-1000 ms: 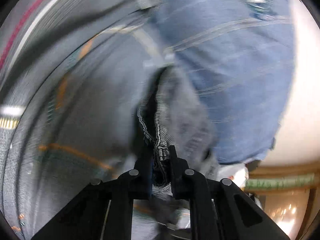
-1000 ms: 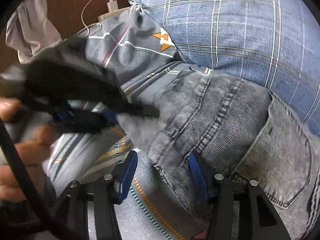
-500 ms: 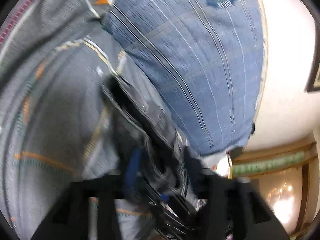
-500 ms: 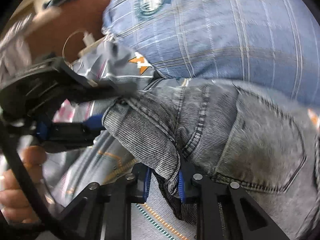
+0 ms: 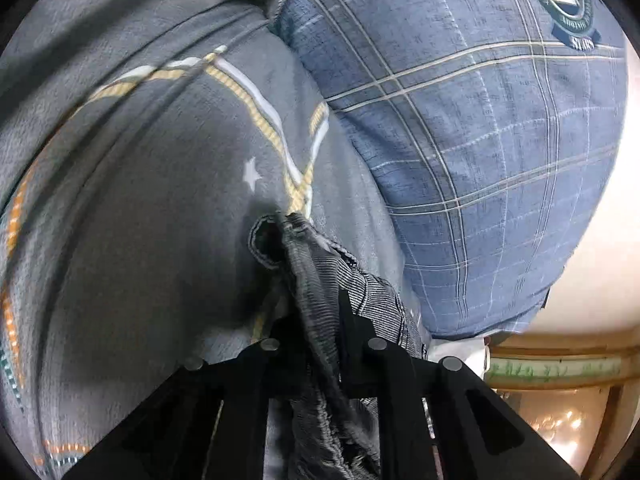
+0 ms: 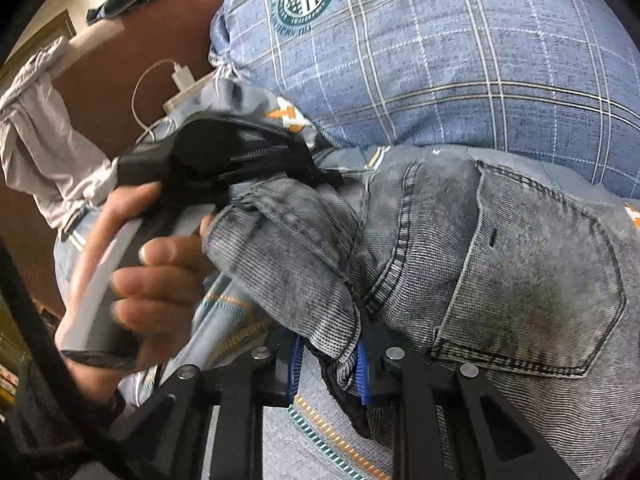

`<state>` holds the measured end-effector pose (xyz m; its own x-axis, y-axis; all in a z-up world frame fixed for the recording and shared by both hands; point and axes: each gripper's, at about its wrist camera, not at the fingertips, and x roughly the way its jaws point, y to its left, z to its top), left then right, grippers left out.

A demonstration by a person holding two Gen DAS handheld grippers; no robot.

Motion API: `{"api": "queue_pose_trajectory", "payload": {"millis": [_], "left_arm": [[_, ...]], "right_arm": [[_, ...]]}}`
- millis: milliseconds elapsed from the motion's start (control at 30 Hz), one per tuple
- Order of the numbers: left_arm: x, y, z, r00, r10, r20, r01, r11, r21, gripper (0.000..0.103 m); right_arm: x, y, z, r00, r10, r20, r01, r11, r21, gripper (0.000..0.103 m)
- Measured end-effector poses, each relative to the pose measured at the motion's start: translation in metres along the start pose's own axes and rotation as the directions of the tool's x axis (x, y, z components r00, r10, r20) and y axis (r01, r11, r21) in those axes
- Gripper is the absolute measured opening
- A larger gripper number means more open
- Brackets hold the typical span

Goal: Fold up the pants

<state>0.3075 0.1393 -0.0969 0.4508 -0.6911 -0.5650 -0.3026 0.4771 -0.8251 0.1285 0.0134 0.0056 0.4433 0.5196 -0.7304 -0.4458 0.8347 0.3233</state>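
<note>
Both grippers are clamping the pants (image 6: 500, 264): our left gripper (image 5: 316, 320) is pinching a bunched edge of the grey denim between nearly closed fingers, and our right gripper (image 6: 328, 364) is biting a fold of the same edge between its blue pads (image 6: 362, 372). We are holding the two grips close together, with the left gripper just left of and beyond the right. From there the pants are spreading rightward across the bedspread (image 5: 140, 220), the back pocket facing up, below the plaid pillow (image 6: 460, 48). We are not seeing the legs or the hems; they are cut off.
</note>
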Motion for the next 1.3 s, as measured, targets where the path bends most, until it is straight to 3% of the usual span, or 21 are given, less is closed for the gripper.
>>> {"api": "queue_pose_trajectory", "payload": {"millis": [67,167,333,467,533,667,767,867,900,967,1033,1067,1100,1133,1167,1200,1233,1300], "left_arm": [[-0.013,-0.018,-0.009,0.998,0.032,0.046,-0.035,0.997,0.066,0.01],[-0.034,-0.066,-0.026,0.996,-0.004,0.084,-0.013,0.978,0.209,0.01],[-0.042,-0.154,-0.071,0.994,0.047,0.102,-0.085,0.908,0.41,0.01],[-0.026,-0.208,-0.106,0.997,0.049,0.063,-0.074,0.863,0.5,0.01],[-0.001,-0.237,-0.125,0.994,0.09,0.055,-0.105,0.828,0.55,0.01],[0.064,-0.282,-0.168,0.982,0.185,0.026,-0.16,0.761,0.629,0.008],[0.123,-0.308,-0.198,0.968,0.251,0.017,-0.198,0.721,0.664,0.007],[0.165,-0.321,-0.213,0.956,0.293,-0.009,-0.211,0.708,0.674,0.007],[0.182,-0.324,-0.219,0.947,0.32,-0.018,-0.224,0.7,0.679,0.007],[0.222,-0.321,-0.227,0.913,0.406,-0.034,-0.275,0.677,0.682,0.007],[0.256,-0.311,-0.233,0.869,0.493,-0.046,-0.327,0.64,0.695,0.008],[0.265,-0.307,-0.234,0.853,0.516,-0.075,-0.325,0.639,0.697,0.01],[0.265,-0.303,-0.235,0.856,0.503,-0.114,-0.302,0.668,0.68,0.012],[0.262,-0.301,-0.234,0.871,0.468,-0.15,-0.267,0.706,0.656,0.022],[0.255,-0.302,-0.232,0.886,0.422,-0.19,-0.22,0.745,0.63,0.035],[0.245,-0.305,-0.231,0.9,0.37,-0.23,-0.165,0.778,0.606,0.041],[0.229,-0.311,-0.229,0.916,0.324,-0.235,-0.128,0.793,0.595,0.047],[0.192,-0.325,-0.228,0.945,0.277,-0.174,-0.112,0.774,0.624,0.049]], "right_arm": [[0.0,0.0,-0.001,1.0,0.021,0.002,-0.021,1.0,0.0,0.023],[-0.016,-0.003,-0.001,0.996,0.073,0.051,-0.075,0.996,0.038,0.023],[-0.078,-0.023,-0.014,0.975,0.128,0.183,-0.164,0.967,0.193,0.023],[-0.132,-0.061,-0.03,0.944,0.148,0.295,-0.248,0.907,0.34,0.023],[-0.152,-0.083,-0.041,0.929,0.131,0.347,-0.274,0.872,0.405,0.023],[-0.174,-0.137,-0.076,0.903,0.1,0.417,-0.34,0.759,0.555,0.023],[-0.19,-0.175,-0.096,0.904,0.004,0.428,-0.296,0.728,0.619,0.023],[-0.198,-0.207,-0.108,0.899,-0.032,0.437,-0.31,0.66,0.684,0.023],[-0.202,-0.216,-0.111,0.904,-0.063,0.422,-0.28,0.658,0.699,0.023],[-0.2,-0.23,-0.116,0.919,-0.111,0.378,-0.226,0.639,0.736,0.027],[-0.187,-0.251,-0.128,0.936,-0.101,0.338,-0.227,0.562,0.796,0.031],[-0.182,-0.26,-0.134,0.945,-0.084,0.316,-0.229,0.521,0.822,0.043],[-0.179,-0.264,-0.136,0.953,-0.08,0.293,-0.217,0.496,0.841,0.051],[-0.181,-0.27,-0.14,0.957,-0.083,0.278,-0.211,0.457,0.864,0.053],[-0.186,-0.272,-0.141,0.952,-0.085,0.295,-0.228,0.446,0.865,0.062],[-0.194,-0.273,-0.139,0.946,-0.091,0.313,-0.241,0.45,0.86,0.068],[-0.202,-0.274,-0.134,0.94,-0.103,0.324,-0.242,0.468,0.85,0.068],[-0.215,-0.271,-0.13,0.926,-0.122,0.357,-0.254,0.5,0.828,0.068]]}}
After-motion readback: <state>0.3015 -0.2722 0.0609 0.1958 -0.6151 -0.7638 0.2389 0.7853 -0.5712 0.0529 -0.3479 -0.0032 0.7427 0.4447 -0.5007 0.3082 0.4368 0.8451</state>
